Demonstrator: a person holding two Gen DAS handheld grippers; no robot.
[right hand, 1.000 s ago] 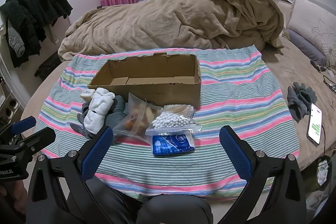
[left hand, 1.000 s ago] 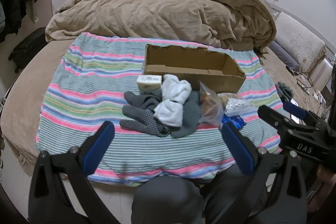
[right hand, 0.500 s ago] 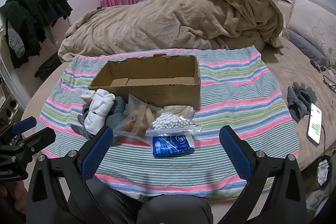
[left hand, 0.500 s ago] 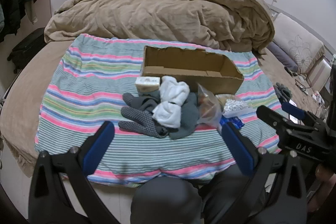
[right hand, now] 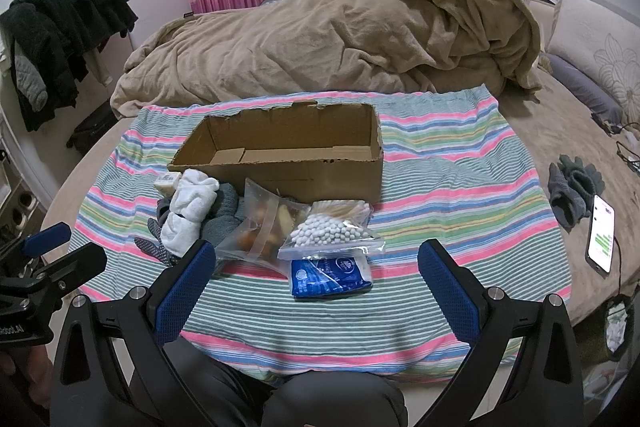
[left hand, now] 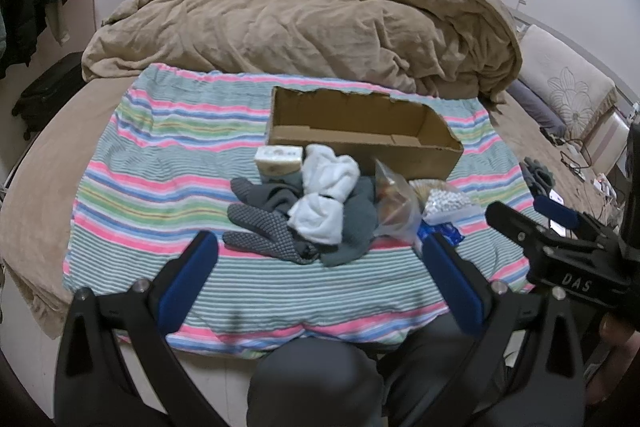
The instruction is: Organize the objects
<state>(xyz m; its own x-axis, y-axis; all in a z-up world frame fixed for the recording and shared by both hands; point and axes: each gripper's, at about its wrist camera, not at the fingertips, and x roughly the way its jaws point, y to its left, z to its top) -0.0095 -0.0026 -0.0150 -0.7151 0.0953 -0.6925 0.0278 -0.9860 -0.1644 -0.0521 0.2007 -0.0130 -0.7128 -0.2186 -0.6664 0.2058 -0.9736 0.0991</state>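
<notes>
An empty open cardboard box [left hand: 360,147] [right hand: 288,163] sits on a striped blanket [left hand: 160,179] [right hand: 460,195]. In front of it lie a small tissue box [left hand: 278,159], a white rolled cloth [left hand: 324,199] [right hand: 188,215], grey gloves [left hand: 264,227], a clear bag of snacks [right hand: 264,227] [left hand: 394,205], a bag of white cotton swabs [right hand: 332,231] [left hand: 444,201] and a blue packet [right hand: 328,273]. My left gripper [left hand: 320,279] is open and empty, near the blanket's front edge, before the gloves. My right gripper [right hand: 316,287] is open and empty, just before the blue packet.
A heaped brown duvet [left hand: 300,27] [right hand: 340,47] fills the bed behind the box. A phone [right hand: 602,233] and dark gloves [right hand: 572,191] lie on the bed at the right. Dark clothes [right hand: 60,39] hang at the left. My knees [right hand: 320,399] are below.
The left wrist view has shifted slightly, with the pile and box a little left and higher. The right gripper has barely moved. Nothing was grasped.
</notes>
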